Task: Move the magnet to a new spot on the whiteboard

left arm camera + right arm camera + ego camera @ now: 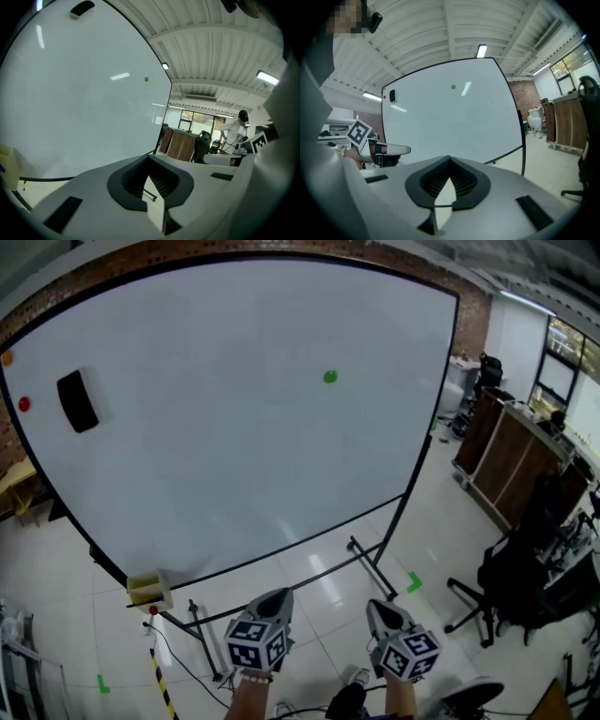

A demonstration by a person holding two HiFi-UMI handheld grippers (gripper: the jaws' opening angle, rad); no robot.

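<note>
A small green magnet (330, 377) sticks to the upper right part of the large whiteboard (234, 456). It also shows as a green dot in the left gripper view (146, 79) and the right gripper view (453, 86). Both grippers hang low in front of the board, well short of it. My left gripper (274, 596) is shut with nothing between its jaws (149, 158). My right gripper (381, 607) is likewise shut and empty (450, 160), pointing up at the board.
A black eraser (78, 400), a red magnet (23, 404) and an orange magnet (7, 359) sit at the board's left edge. A yellow box (148, 590) hangs at its lower corner. The stand's feet (370, 568), an office chair (511, 582) and wooden cabinets (506, 451) lie to the right.
</note>
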